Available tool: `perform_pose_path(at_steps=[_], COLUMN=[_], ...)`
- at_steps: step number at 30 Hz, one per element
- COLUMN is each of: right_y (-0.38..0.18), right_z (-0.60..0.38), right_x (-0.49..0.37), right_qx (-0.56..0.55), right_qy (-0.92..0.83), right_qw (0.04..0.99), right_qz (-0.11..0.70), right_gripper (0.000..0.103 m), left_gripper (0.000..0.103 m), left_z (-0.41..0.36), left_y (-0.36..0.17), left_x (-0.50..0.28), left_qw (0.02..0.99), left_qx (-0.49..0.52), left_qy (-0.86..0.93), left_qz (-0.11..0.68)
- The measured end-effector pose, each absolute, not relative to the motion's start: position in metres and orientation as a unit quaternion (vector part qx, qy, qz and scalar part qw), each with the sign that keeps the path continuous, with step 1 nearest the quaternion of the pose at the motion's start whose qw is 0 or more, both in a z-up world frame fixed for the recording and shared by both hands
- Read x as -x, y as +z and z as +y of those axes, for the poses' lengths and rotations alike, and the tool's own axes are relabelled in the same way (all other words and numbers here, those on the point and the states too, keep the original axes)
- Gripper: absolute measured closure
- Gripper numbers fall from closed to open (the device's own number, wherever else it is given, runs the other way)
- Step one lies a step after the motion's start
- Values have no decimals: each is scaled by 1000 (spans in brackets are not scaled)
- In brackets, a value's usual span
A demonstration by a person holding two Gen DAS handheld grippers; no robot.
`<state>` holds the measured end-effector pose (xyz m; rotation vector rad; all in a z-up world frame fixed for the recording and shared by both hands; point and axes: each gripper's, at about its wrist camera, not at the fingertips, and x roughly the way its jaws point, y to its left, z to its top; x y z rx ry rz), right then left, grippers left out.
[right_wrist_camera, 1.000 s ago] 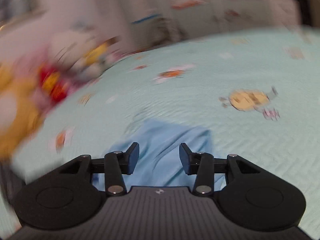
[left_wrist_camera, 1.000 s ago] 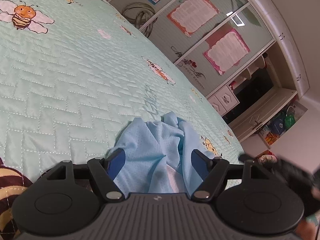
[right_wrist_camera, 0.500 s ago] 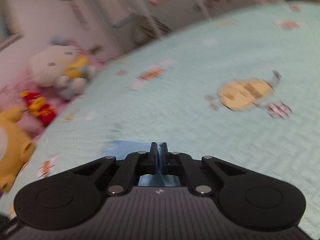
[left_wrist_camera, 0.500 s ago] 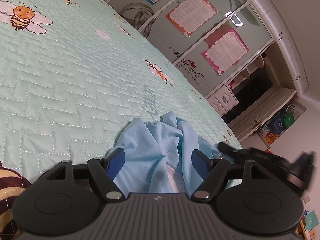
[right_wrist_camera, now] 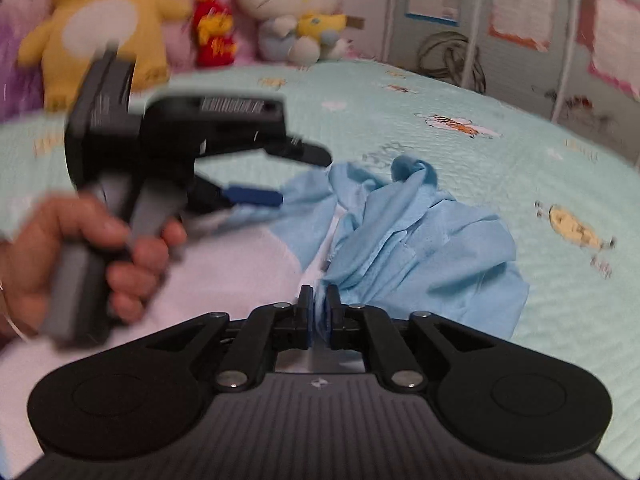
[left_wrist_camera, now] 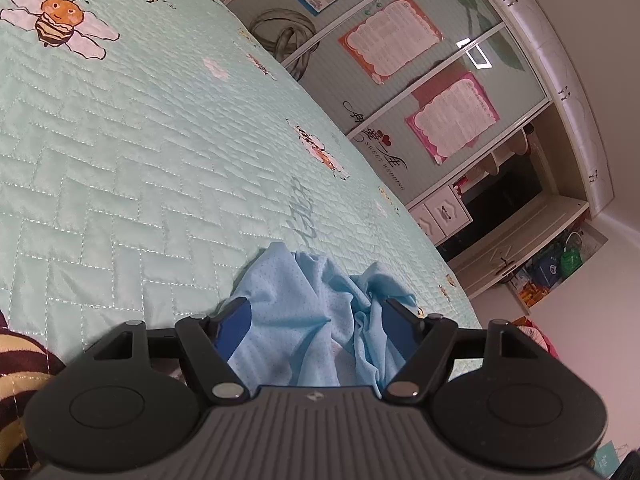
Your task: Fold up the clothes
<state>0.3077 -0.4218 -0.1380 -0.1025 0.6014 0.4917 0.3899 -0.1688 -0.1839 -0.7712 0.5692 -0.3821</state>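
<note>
A light blue garment [left_wrist_camera: 304, 320] lies crumpled on the mint green bee-print quilt [left_wrist_camera: 160, 160]. My left gripper [left_wrist_camera: 316, 316] stands open, its blue-padded fingers either side of a bunched part of the cloth without squeezing it. In the right wrist view the garment [right_wrist_camera: 420, 248] spreads to the right, and the left gripper [right_wrist_camera: 300, 178], held by a hand [right_wrist_camera: 80, 248], reaches its far left edge. My right gripper [right_wrist_camera: 319, 308] pinches a fold of the near edge; its jaws are opening slightly, with the cloth still between the pads.
Plush toys, a yellow one [right_wrist_camera: 100, 20] and a white cat [right_wrist_camera: 288, 8], sit at the head of the bed. A wardrobe with posters [left_wrist_camera: 400, 60] runs along the far side. A brown-and-yellow striped cloth [left_wrist_camera: 16, 368] lies at the left. White fabric [right_wrist_camera: 240, 264] is near the right gripper.
The right gripper went from open over the cloth to shut on its edge, then swung and rolled so its view now faces the left gripper. The left gripper stayed still.
</note>
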Motion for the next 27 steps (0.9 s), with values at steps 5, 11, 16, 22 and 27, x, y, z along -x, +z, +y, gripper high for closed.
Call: perform_pose_path(at_steps=[5,11,16,22,27], right_y=[-114,-118,-132,-137,-108], right_z=[-447,-456,-453,-445,-449], right_x=[-329,-408,-440,-438,-424], right_qx=[-78,-92,-94,-72,-91], right_qy=[201,123,130,152,124], right_qw=[945,948,939,936,955], right_qz=[247,280,306,308,255], right_gripper=[66,66,72,103,103], left_gripper=[27,27,27,27,30], left_z=[-169,-169,-168,-167,-145], left_y=[-184,-184,-183,-183,-184], left_x=[-390,-391,-391,-390,-386], left_qw=[869,869,869,868,852], left_qx=[370,371,370,372,432], left_qy=[-182,-183,-184,-184,-150], left_qz=[271,272,273,274,256])
